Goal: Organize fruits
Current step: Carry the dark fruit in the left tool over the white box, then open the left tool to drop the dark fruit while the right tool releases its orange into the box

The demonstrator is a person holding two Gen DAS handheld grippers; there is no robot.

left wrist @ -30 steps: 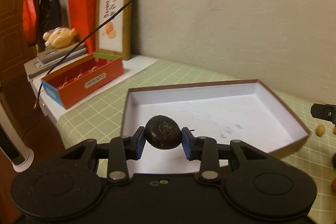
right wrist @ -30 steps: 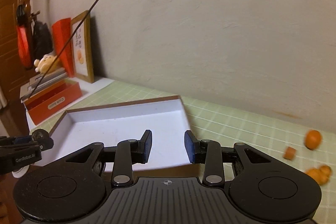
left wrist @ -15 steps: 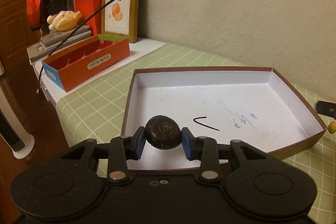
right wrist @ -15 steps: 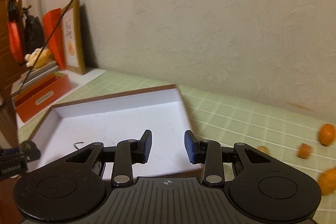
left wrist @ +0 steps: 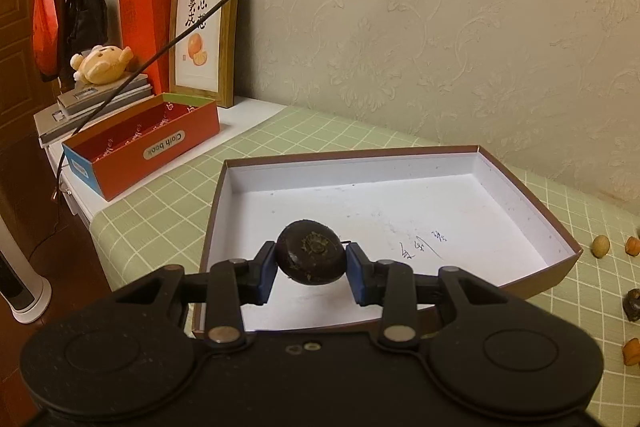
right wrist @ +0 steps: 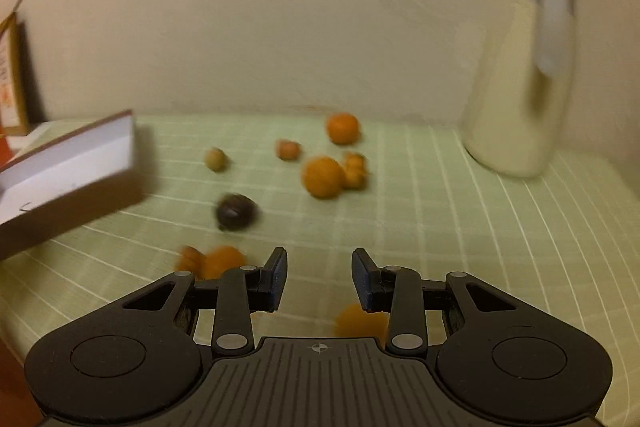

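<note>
1. While the left gripper (left wrist: pixel 311 273) hangs over the near left corner of the shallow white box (left wrist: pixel 532 299), its fingers (left wrist: pixel 267 273) are clamped on a dark round fruit (left wrist: pixel 311 259). A red box (left wrist: pixel 160 151) and a framed picture (left wrist: pixel 204 31) stand far left on the table (left wrist: pixel 152 223).
2. Over the green checked cloth, the right gripper (right wrist: pixel 319 279) holds its fingers (right wrist: pixel 277 277) apart with nothing between them. Orange fruits (right wrist: pixel 324 175) and another dark fruit (right wrist: pixel 235 211) lie scattered beyond, right of the box; a pale jug (right wrist: pixel 520 87) stands far right.
</note>
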